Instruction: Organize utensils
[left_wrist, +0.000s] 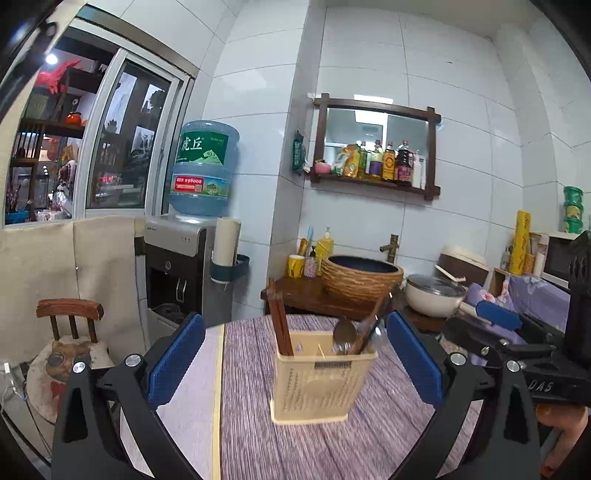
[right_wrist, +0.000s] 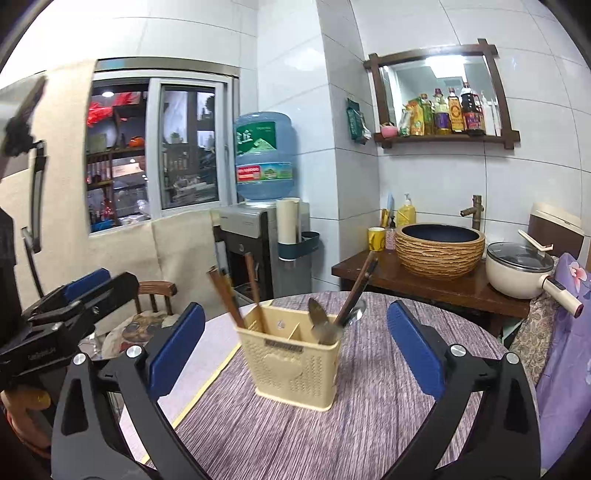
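Note:
A cream plastic utensil holder (left_wrist: 319, 380) stands upright on the round table (left_wrist: 258, 435) with its purple-grey cloth. Brown chopsticks (left_wrist: 279, 321) lean in its left compartment; metal spoons (left_wrist: 345, 334) and dark-handled utensils stand in its right one. My left gripper (left_wrist: 295, 362) is open and empty, its blue pads either side of the holder but nearer the camera. In the right wrist view the holder (right_wrist: 295, 365), chopsticks (right_wrist: 229, 299) and spoons (right_wrist: 319, 319) show again. My right gripper (right_wrist: 295, 354) is open and empty, just short of the holder.
A woven basin (right_wrist: 439, 247) and a cream pot (right_wrist: 517, 269) sit on a dark side counter beyond the table. A water dispenser (left_wrist: 184, 254) and a small wooden chair (left_wrist: 70, 321) stand to the left. The left gripper body (right_wrist: 59, 321) is at the right view's left edge.

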